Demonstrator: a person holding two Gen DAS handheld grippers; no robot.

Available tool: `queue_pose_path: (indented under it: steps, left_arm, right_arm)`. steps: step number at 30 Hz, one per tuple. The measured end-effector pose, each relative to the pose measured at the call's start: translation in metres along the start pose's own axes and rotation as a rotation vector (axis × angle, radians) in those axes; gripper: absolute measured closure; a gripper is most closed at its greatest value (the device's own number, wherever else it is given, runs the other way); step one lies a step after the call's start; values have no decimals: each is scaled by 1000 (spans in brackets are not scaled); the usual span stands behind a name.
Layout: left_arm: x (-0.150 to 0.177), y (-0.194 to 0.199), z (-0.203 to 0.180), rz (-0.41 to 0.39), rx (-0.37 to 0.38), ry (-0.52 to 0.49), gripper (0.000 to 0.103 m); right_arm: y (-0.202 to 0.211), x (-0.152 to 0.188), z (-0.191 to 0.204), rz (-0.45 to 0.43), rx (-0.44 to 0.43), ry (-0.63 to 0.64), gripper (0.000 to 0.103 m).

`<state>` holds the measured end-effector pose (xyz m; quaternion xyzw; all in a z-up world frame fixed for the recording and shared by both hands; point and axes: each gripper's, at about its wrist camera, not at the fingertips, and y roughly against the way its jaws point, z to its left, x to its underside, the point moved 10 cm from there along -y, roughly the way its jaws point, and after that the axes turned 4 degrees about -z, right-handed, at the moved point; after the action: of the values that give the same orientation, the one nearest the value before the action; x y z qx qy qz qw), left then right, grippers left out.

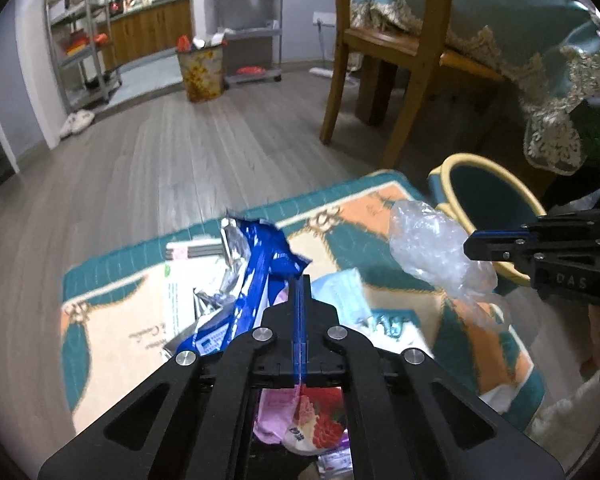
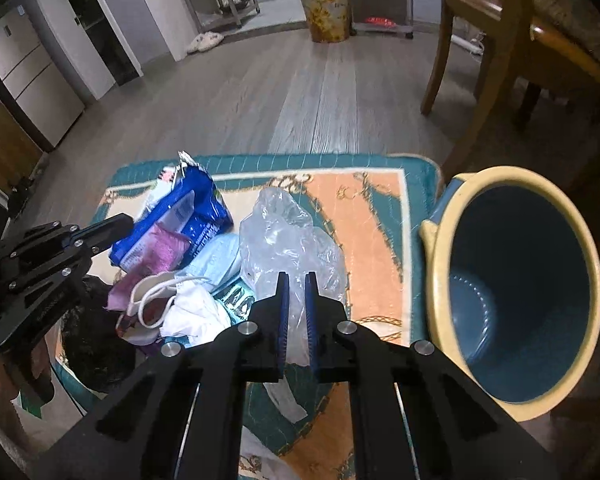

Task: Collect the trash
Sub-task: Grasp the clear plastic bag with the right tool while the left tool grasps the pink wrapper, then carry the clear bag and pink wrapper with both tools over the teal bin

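Two hand-held grippers grip trash above a patterned teal-and-orange rug [image 2: 380, 216]: the right hand-held gripper [image 2: 296, 280], clamped on a crumpled clear plastic bag [image 2: 288, 240], has the yellow-rimmed blue bin [image 2: 432, 264] at frame right; the left hand-held gripper [image 1: 301, 280] pinches a blue foil wrapper [image 1: 260, 256], farther away.

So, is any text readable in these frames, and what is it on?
"DAS" (the middle letter blurred): raised letters on the right gripper body.
Cursive line on the white paper: too blurred to read.
Print on the blue wrapper: too small to read.
Print on the pink packet: unreadable.
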<state>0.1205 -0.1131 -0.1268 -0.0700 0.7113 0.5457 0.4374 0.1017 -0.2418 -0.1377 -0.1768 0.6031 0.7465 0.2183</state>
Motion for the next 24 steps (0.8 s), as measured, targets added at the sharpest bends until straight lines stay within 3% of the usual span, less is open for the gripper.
queue_pose_path:
  steps: [4,9,13,17,19,20,24]
  left_arm:
    - [3,-3,1,28,10,27,100]
    - [26,-24,-5,125,-19,-12,72]
    - [36,-39,-1,176,-67,-18,68]
    - [41,-49,-2,213,-74,-4,69]
    - [45,-51,-1,234,-80,1,94]
    - [44,-50,0,236,-77,8,101]
    - [34,-34,-1,190,-47,15,102]
  right_arm:
    - [15,-4,-5,-22,5,-32,96]
    - [31,-7,-5,-43,5,-39,96]
    - [38,-6,-9,-49,-7,-59,96]
    - [40,-1,-14,-52,-6,-48,96]
    - [38,2,-18,-43,-4,-48,96]
    - [36,3,-20,-39,0,-50,96]
    - [34,-2,-27,-42,-5,-75,96]
